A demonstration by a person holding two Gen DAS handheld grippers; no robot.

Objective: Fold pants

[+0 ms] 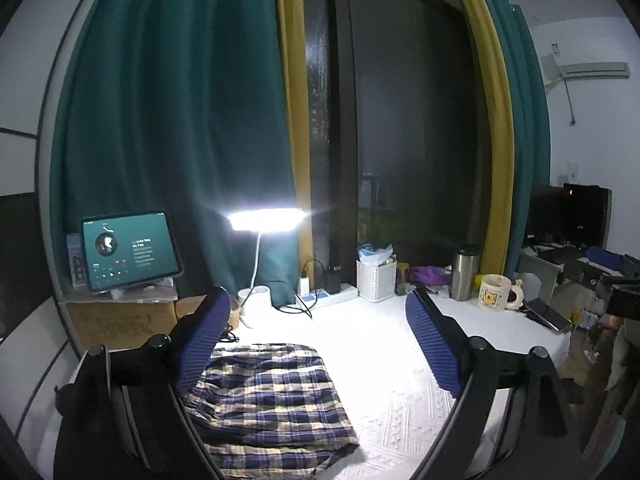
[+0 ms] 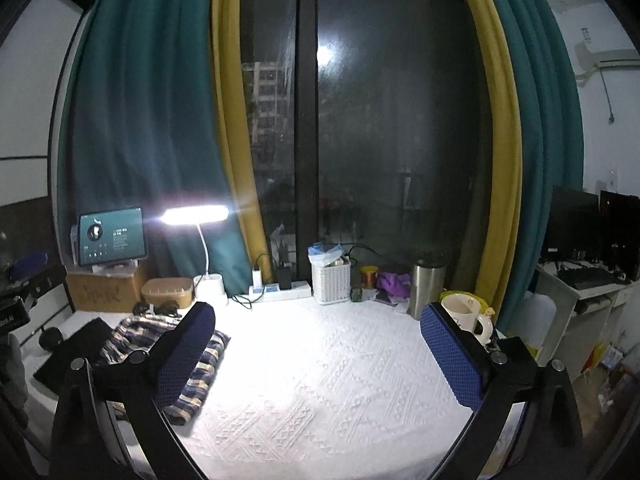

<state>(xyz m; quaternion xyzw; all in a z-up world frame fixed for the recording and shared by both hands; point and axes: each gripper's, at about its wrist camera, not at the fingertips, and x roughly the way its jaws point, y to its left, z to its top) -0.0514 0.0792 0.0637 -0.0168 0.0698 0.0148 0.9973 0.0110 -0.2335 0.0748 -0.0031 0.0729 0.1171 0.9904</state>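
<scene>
While both the left gripper (image 1: 316, 328) and right gripper (image 2: 316, 344) stand wide and empty, folded plaid pants (image 1: 268, 396) lie near the desk's (image 2: 320, 380) left edge; the white basket (image 2: 331, 282) at its back edge holds bagged items.

The table (image 2: 340, 380) carries a white textured cover. Folded plaid pants (image 1: 272, 396) lie flat at its left side. Along the far edge stand a lamp base (image 1: 256, 304), a power strip (image 1: 328, 296), a white basket (image 1: 376, 280), a steel tumbler (image 1: 464, 276) and a mug (image 1: 494, 292). A dark flat item (image 2: 72, 352), possibly a mat, lies at the left end.
</scene>
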